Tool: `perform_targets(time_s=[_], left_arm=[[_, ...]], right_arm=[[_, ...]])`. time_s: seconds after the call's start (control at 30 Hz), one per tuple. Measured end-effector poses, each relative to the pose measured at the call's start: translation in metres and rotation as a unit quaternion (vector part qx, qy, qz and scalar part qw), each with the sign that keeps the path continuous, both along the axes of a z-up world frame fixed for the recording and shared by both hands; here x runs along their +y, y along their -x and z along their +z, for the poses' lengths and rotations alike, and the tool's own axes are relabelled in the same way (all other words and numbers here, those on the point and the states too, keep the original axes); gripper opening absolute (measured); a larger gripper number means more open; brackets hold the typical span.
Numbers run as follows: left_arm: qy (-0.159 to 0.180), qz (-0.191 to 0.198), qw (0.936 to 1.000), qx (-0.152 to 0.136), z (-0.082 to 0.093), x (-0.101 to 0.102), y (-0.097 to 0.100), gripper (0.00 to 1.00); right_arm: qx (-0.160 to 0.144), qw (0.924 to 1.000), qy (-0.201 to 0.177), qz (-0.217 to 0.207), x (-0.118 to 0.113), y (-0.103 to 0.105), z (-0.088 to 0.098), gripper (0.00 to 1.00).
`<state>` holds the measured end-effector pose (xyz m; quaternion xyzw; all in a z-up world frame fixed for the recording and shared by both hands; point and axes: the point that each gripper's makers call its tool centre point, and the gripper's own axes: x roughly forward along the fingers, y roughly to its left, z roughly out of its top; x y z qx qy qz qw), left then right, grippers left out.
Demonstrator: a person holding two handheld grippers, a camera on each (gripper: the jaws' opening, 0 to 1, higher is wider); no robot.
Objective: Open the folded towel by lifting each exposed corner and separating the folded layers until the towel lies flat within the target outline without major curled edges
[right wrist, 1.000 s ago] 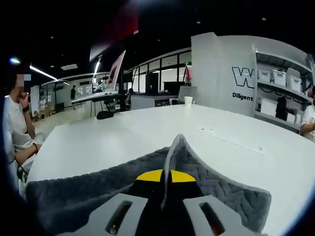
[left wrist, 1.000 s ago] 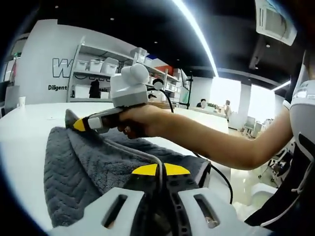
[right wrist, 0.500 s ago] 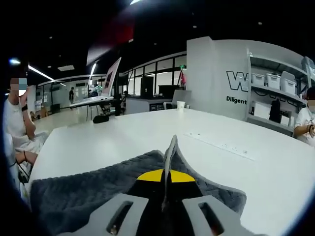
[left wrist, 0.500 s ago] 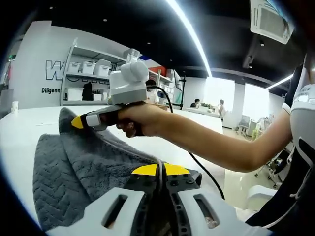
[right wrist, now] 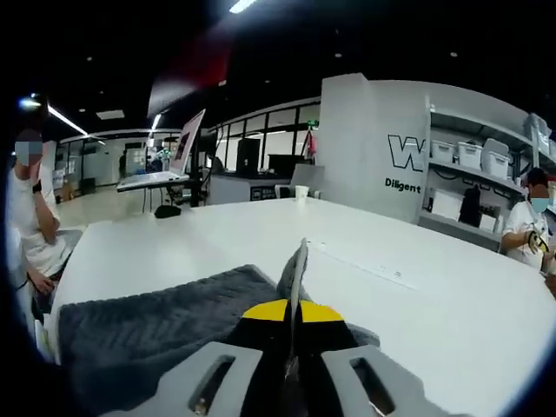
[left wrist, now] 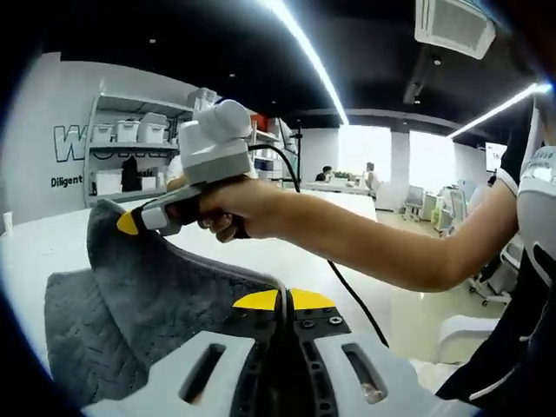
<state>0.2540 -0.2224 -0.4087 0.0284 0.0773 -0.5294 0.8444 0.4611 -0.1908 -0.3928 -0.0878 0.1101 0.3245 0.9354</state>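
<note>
- The right gripper (left wrist: pixel 129 222) sits higher over the table (right wrist: pixel 452 304) than a second ago, with a gray towel (left wrist: pixel 165 295) corner pinched in its yellow tips.
- More of the towel is up off the table now, and its top layer stands in a taller, steeper fold.
- In the right gripper view, less towel (right wrist: pixel 156 321) lies to the right of the jaws.

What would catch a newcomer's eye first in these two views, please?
Most striking is the grey towel on the white table, with one layer pulled up off the rest. In the left gripper view, the right gripper, held in a hand, pinches a raised corner at centre left. In the right gripper view, the same corner stands upright between that gripper's shut jaws at bottom centre.
</note>
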Motion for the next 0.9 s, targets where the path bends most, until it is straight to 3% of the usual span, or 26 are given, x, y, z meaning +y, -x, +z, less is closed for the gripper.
perform_targets(time_s=[0.5, 0.9], left_arm=[[-0.010, -0.059, 0.9981, -0.014, 0.010, -0.050, 0.009, 0.01], [-0.012, -0.101, 0.9940, -0.040, 0.017, -0.093, 0.019, 0.01]], right_arm=[[-0.014, 0.9993, 0.014, -0.032, -0.048, 0.007, 0.014, 0.00], [-0.027, 0.9969, 0.026, -0.069, -0.101, 0.015, 0.023, 0.00]])
